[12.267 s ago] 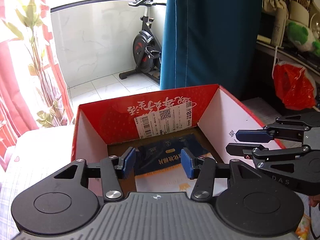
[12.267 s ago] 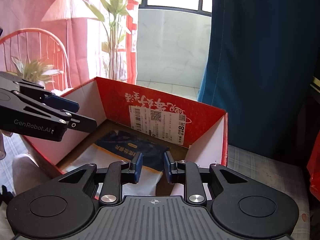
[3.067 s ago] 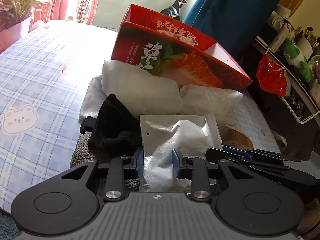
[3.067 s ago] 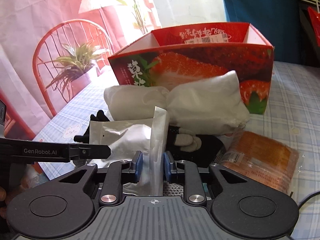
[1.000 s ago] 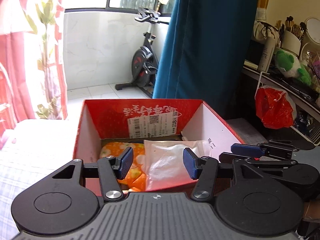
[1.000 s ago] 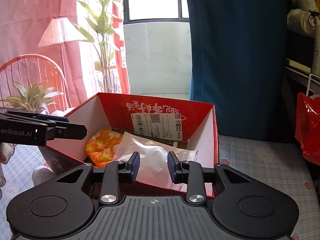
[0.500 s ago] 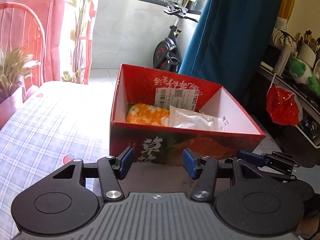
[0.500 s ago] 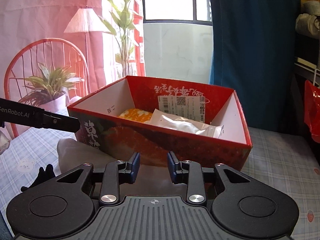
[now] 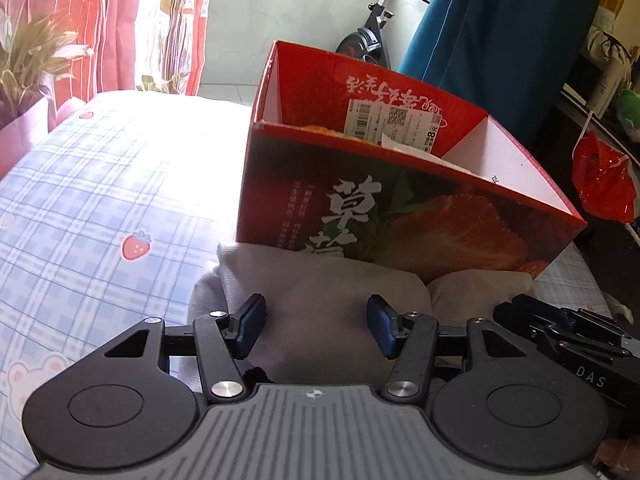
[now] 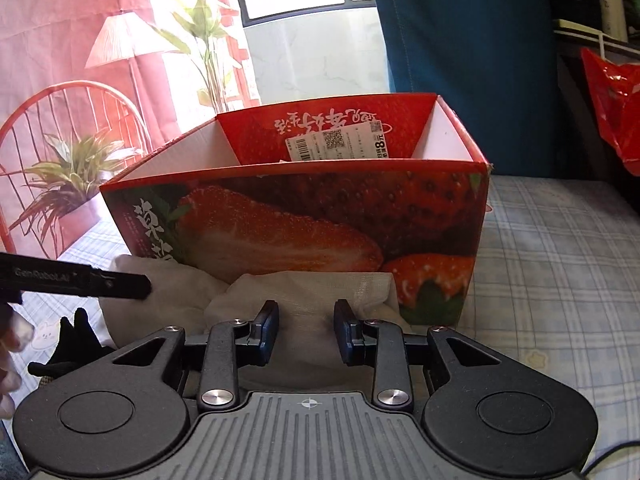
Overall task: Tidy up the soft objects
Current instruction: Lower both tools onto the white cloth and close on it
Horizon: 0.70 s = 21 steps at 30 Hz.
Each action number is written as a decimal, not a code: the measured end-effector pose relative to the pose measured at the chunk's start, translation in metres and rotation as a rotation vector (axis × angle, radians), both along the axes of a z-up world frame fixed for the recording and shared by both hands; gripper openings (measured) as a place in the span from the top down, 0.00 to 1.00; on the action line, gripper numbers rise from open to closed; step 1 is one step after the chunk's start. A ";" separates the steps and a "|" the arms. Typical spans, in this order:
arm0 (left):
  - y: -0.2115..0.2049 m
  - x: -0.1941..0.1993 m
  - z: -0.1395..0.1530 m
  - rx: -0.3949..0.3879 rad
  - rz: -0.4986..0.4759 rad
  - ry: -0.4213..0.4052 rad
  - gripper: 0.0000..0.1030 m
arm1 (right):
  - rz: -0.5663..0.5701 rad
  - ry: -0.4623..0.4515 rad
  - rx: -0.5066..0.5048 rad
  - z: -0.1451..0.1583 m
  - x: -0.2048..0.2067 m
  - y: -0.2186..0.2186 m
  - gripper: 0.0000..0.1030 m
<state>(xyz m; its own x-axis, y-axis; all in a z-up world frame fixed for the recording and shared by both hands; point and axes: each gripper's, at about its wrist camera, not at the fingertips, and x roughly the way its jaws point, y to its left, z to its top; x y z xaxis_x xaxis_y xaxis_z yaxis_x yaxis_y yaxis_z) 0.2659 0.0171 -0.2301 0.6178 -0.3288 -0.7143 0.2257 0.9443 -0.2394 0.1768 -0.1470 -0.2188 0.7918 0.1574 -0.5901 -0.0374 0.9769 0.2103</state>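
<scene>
The left tool (image 9: 316, 326) stood spread, its jaws having just widened, with nothing pinched; a white cloth bundle (image 9: 320, 280) lay directly ahead between its fingers. The right tool (image 10: 306, 330) was narrowly parted and empty over a second white bundle (image 10: 316, 292). Left of it lay a black glove (image 10: 76, 344). Beyond both bundles, touching them, stood the strawberry box (image 10: 320, 216) on the plaid bed sheet (image 9: 100, 200).
</scene>
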 end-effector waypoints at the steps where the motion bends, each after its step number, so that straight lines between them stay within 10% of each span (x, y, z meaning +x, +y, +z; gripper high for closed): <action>1: -0.001 0.000 -0.004 -0.003 -0.001 0.009 0.39 | 0.007 -0.007 -0.016 0.000 -0.002 0.002 0.71; 21: 0.020 -0.008 -0.032 -0.123 0.046 0.056 0.31 | -0.032 -0.033 -0.057 0.001 -0.005 0.000 0.39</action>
<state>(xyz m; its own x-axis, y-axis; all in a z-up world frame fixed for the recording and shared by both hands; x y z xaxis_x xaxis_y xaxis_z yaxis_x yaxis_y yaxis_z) 0.2574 0.0372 -0.2617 0.5948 -0.3883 -0.7039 0.1656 0.9160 -0.3654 0.1714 -0.1473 -0.2174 0.8153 0.0992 -0.5705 -0.0125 0.9880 0.1540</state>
